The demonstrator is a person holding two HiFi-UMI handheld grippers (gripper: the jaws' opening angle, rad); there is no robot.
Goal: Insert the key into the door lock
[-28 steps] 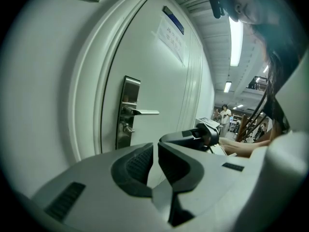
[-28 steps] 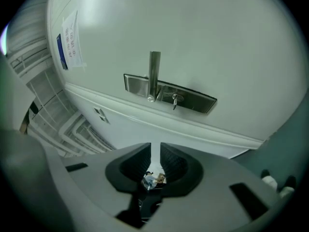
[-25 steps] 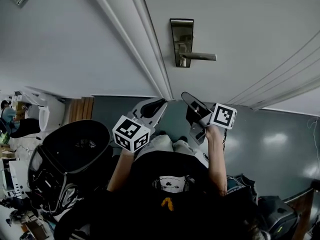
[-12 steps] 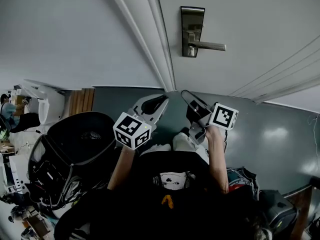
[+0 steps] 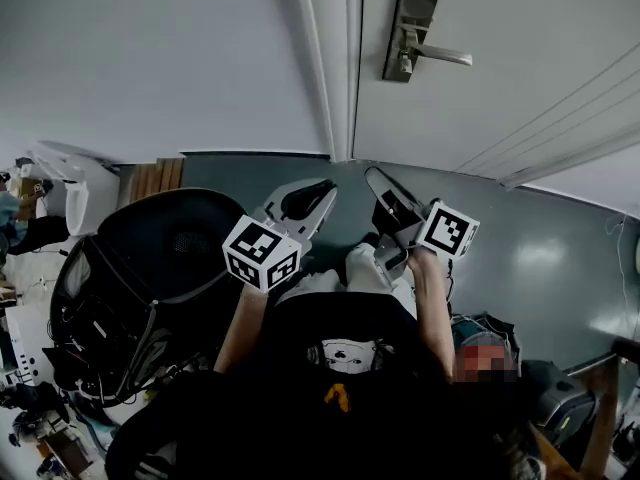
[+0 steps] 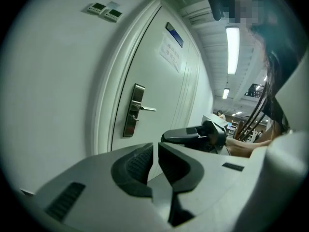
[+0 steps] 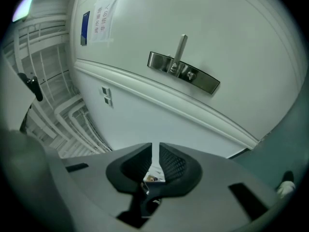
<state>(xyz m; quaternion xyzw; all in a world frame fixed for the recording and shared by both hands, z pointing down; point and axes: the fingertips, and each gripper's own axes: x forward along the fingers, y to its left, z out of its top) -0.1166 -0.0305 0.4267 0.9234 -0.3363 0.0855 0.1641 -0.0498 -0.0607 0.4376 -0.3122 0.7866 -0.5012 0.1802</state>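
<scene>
The metal door lock plate (image 5: 410, 28) with its lever handle (image 5: 442, 56) sits on the white door, far ahead of both grippers. My left gripper (image 5: 322, 192) is held low in front of me, jaws shut with nothing between them. The lock (image 6: 133, 111) shows well beyond it, with the right gripper (image 6: 193, 135) to its right. My right gripper (image 5: 374, 176) is shut on a small key (image 7: 153, 176), seen as a pale and brass bit deep between the pads. That gripper points toward the lock (image 7: 182, 71), still well short of it.
A black office chair (image 5: 150, 268) stands close at my left. The door frame (image 5: 335, 58) runs just left of the lock. Wall switches (image 6: 105, 11) and a paper notice (image 6: 172, 50) show on the wall and door. Bags (image 5: 482, 336) lie on the grey floor at right.
The head view has swung: the lock now sits higher and further right in it. Both grippers keep the same pose in front of the body.
</scene>
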